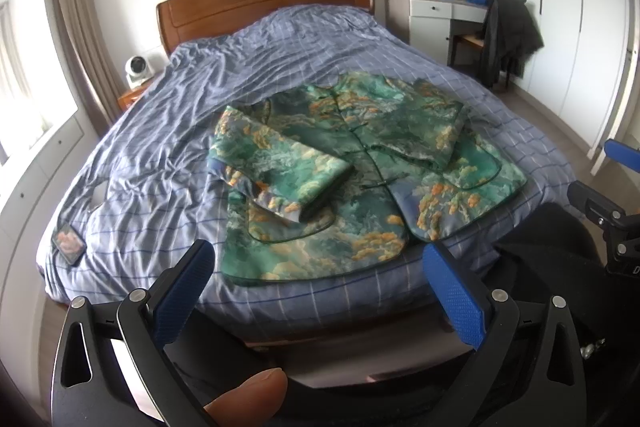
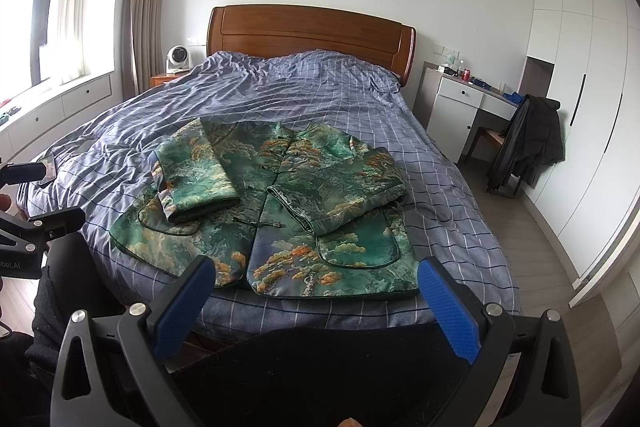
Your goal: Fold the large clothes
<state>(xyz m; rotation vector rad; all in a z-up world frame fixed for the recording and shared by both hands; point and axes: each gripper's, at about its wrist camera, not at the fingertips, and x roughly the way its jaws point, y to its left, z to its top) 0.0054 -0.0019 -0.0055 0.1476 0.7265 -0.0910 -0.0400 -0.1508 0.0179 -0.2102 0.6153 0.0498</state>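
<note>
A green jacket [image 1: 360,163] printed with orange and teal landscape lies face up on the blue checked bed [image 1: 200,131], its hem towards me. Both sleeves are folded in across the chest. My left gripper [image 1: 318,259] hovers open just short of the hem, nothing between its blue pads. In the right wrist view the same jacket [image 2: 280,203] lies near the foot of the bed [image 2: 440,179]. My right gripper [image 2: 316,273] is open too, held above the hem's near edge. The left gripper's body [image 2: 36,227] shows at that view's left edge.
A phone [image 1: 69,242] lies on the bed's near left corner. Behind stand the wooden headboard [image 2: 312,35], a small fan [image 2: 178,59] on a nightstand, a white desk [image 2: 468,103] and a chair with a black coat [image 2: 528,143]. Wardrobes line the right wall.
</note>
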